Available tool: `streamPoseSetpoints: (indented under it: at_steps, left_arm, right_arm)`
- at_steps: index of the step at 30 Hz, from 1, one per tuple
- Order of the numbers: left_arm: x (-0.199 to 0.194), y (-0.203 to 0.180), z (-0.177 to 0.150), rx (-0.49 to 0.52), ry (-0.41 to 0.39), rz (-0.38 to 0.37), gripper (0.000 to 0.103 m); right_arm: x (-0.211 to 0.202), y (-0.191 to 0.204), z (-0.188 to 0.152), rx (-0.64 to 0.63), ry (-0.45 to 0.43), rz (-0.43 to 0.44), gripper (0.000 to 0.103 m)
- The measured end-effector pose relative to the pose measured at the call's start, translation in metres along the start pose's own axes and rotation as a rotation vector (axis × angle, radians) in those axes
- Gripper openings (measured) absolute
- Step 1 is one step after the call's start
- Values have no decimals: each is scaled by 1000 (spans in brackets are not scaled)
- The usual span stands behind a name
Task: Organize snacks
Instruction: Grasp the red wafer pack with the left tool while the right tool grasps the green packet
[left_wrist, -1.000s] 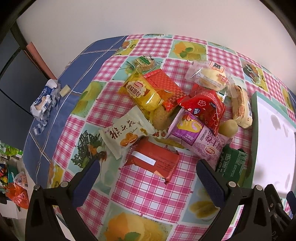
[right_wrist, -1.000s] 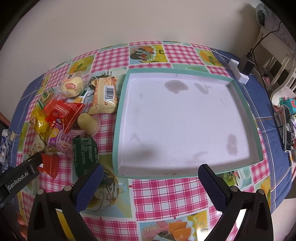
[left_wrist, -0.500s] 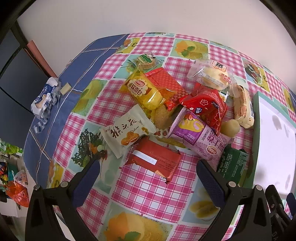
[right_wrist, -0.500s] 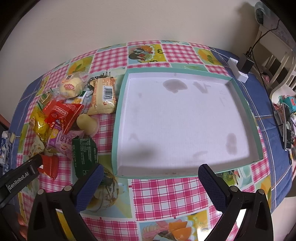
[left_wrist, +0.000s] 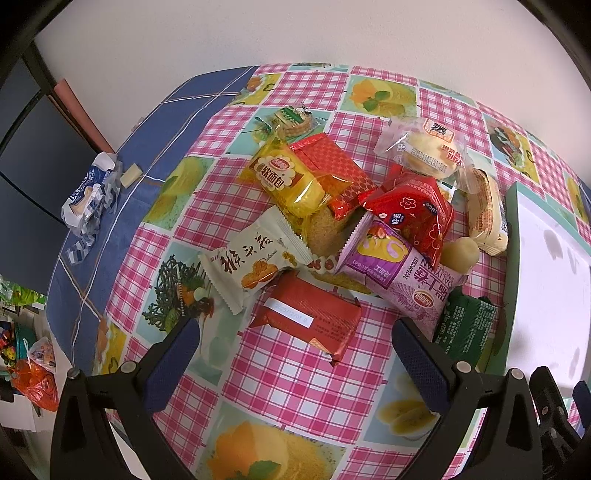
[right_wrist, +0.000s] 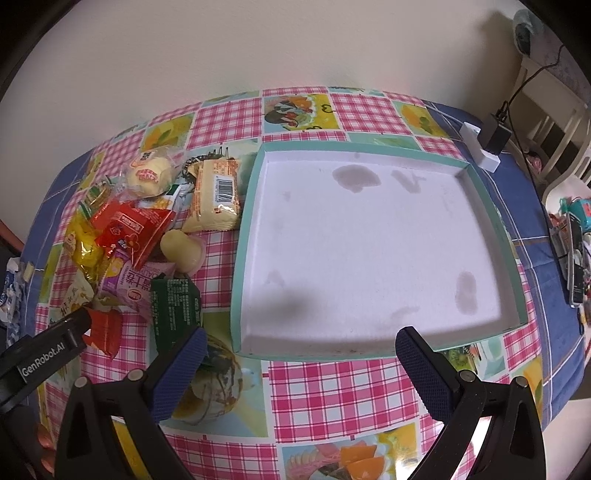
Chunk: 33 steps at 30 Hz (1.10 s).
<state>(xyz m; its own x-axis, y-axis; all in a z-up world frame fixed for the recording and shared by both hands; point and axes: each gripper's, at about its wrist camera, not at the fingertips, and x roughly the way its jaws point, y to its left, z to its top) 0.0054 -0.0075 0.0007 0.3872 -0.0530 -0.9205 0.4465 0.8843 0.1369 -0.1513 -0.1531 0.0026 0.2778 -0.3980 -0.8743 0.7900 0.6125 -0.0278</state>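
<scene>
Left claw (left_wrist: 295, 354) is seen at the bottom of the left wrist view, spread wide w/ nothing gripped, hovering over the near edge of the snack pile on the bench (left_wrist: 295, 387). Directly between its blue pads (left_wrist: 173, 365) and a bit above, a red packet w/ white date label (left_wrist: 310, 317) is laid flat. A cream cookie packet (left_wrist: 255, 264) is found at centre-left, a purple packet (left_wrist: 399, 273) at centre-right, a dark green packet (left_wrist: 465, 325) at lower right, touching the tray side. A yellow bread packet (left_wrist: 291, 177) is lying partly over a red patterned packet (left_wrist: 332, 170) at upper centre. A clear-wrapped bun (left_wrist: 424, 151) is seen at upper right; a red triangular pouch (left_wrist: 413, 214) is resting on the purple one.

Right claw (right_wrist: 299, 362) is also released, wide apart, empty, at the bottom of the right wrist view in front of the teal-rimmed tray (right_wrist: 245, 236). Tray's white floor is stained and holds no snacks. The pile is seen at the left of that frame, just beside the tray. A white power adapter (right_wrist: 480, 147) is seen at upper right.
</scene>
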Motion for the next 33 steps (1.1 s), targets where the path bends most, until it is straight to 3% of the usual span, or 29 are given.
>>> streamPoseSetpoints:
  at_steps: [19, 23, 28, 33]
  left_arm:
    - [3, 4, -2, -18, 8, -9, 103]
    - [2, 13, 2, -56, 1, -16, 103]
    - [5, 40, 11, -179, -2, -45, 103]
    - [20, 61, 14, -269, 42, -69, 103]
  right_arm:
    - [1, 5, 1, 4, 2, 29, 103]
    - [-1, 15, 4, -14, -13, 104, 103]
    - [1, 38, 7, -56, -27, 204, 103]
    - [11, 54, 7, -70, 6, 284, 102]
